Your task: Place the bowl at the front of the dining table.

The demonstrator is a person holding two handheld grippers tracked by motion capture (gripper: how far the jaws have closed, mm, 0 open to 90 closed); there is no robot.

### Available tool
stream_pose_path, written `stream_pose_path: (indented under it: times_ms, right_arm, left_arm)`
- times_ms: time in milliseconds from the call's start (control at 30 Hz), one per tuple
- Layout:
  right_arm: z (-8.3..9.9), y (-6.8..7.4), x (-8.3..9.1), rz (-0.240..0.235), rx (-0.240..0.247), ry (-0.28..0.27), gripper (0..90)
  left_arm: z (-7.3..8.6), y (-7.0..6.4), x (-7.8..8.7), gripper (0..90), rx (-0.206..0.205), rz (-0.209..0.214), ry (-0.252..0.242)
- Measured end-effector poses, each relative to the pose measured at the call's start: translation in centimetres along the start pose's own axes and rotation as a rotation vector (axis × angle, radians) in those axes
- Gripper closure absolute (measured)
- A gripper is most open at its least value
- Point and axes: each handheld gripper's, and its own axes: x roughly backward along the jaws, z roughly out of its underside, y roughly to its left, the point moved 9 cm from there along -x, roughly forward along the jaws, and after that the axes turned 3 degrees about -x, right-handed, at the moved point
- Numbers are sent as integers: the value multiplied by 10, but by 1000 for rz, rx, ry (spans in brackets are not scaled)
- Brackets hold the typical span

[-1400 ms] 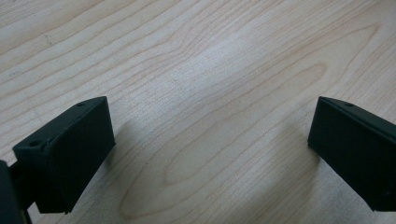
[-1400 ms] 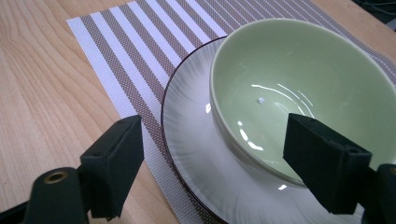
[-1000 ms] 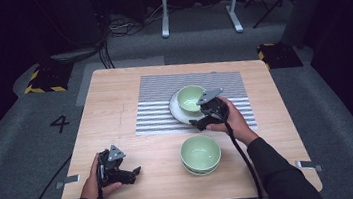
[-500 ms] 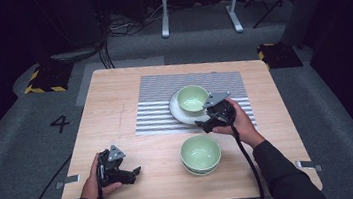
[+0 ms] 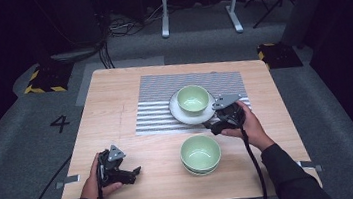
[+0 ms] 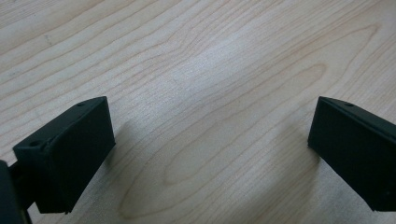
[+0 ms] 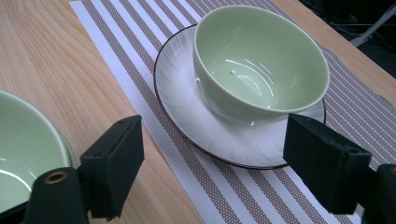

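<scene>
Bowl (image 7: 259,60) sits on a saucer (image 7: 196,116); right tongs (image 7: 215,144) spread beside it, left tongs (image 6: 210,154) spread over the bare surface (image 6: 196,56).

A single digit "4" (image 5: 60,124) is read in dark paint on the grey floor (image 5: 15,163), left of the tabletop (image 5: 111,117). No other text, label or brand is legible.

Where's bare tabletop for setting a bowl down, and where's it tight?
Free: the wooden table left of the striped placemat, down to the left gripper. Crowded: right-centre, where the green bowl on the white plate, the stacked green bowls and the right gripper sit close.
</scene>
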Motion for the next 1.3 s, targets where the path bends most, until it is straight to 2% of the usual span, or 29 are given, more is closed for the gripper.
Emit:
stream_pose_path:
  times_ms: [400,700,1000,1300]
  right_arm:
    - [14,-3,14,18,12,20,201]
    - [21,-1,27,25,42,18,198]
    - [26,1,38,18,34,12,201]
    - [41,5,43,13,60,46,196]
  left_arm:
    - [0,0,0,4,2,-1,0]
    - [0,0,0,4,1,-2,0]
    - [0,0,0,4,7,-2,1]
    - [0,0,0,4,7,-1,3]
